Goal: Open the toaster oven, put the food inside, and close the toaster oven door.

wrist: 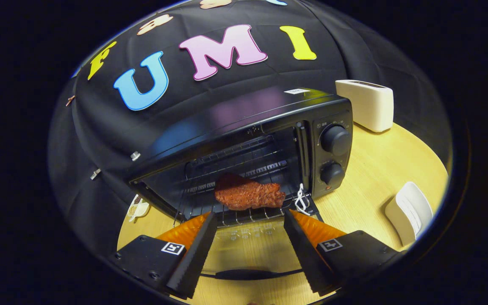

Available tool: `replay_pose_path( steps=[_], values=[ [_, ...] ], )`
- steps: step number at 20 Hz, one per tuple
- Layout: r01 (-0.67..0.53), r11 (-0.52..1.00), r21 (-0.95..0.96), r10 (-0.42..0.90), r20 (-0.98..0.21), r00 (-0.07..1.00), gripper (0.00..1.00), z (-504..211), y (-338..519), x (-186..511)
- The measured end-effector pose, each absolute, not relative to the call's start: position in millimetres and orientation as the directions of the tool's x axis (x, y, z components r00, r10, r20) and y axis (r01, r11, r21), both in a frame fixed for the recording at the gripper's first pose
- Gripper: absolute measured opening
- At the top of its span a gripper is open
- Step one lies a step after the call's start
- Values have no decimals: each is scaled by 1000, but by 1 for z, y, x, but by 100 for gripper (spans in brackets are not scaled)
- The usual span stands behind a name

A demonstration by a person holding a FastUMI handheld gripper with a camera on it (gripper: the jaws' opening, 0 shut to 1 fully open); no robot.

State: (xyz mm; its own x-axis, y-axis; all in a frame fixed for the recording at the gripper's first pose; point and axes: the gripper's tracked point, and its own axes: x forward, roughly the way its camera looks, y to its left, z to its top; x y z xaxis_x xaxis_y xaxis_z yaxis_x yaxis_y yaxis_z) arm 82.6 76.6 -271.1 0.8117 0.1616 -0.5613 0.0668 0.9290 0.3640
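The gripper (250, 220) has its jaws wide apart, holding nothing. Just ahead, the brown meat piece (248, 195) lies on the wire rack (235, 216) inside the open black toaster oven (244, 140).

Background: a round wooden table (379, 169) before a black cloth wall (112, 127). A white toaster (367, 103) stands near the wall. A white object (411, 212) lies apart.
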Motion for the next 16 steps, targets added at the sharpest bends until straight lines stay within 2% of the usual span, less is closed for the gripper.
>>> replay_pose_path(
  steps=[9, 16],
  values=[
    [-115, 976, 185, 207, -625, 753, 98, -268, 85, 3],
    [-144, 982, 125, 189, -729, 658, 99, -312, 71, -44]
  ],
)
